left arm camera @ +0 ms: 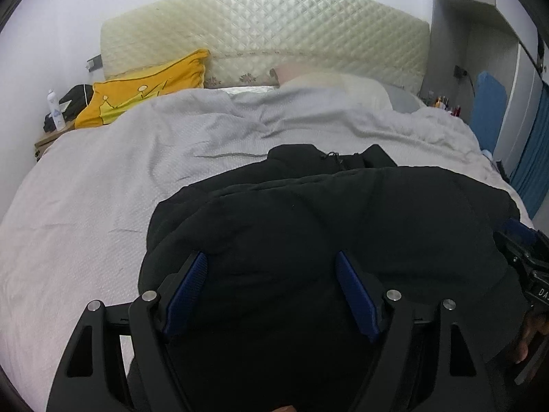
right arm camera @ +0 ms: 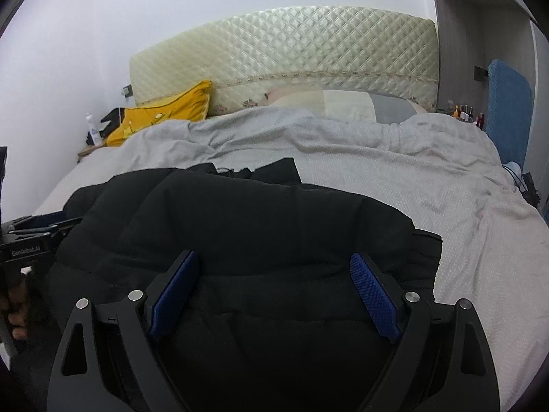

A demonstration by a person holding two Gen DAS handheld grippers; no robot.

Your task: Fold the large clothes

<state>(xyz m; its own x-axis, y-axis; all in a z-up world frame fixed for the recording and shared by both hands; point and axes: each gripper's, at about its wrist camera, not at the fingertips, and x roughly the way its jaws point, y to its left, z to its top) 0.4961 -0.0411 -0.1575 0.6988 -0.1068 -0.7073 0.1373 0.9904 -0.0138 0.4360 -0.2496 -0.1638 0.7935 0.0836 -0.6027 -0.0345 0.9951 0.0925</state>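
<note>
One black padded jacket (left arm camera: 326,226), two grippers, one bed (left arm camera: 103,185), one yellow pillow (left arm camera: 144,89), one quilted headboard (left arm camera: 267,31).

Jacket lies bunched on near part of bed's grey cover, collar end toward headboard, long axis running away from cameras; exact outline unclear in dark folds.

Left gripper (left arm camera: 271,295): blue pads spread wide, jacket directly beneath and ahead, nothing clamped. Right gripper (right arm camera: 274,295): pads likewise apart, over jacket's right portion. Each gripper visible at edge of other's view.
</note>
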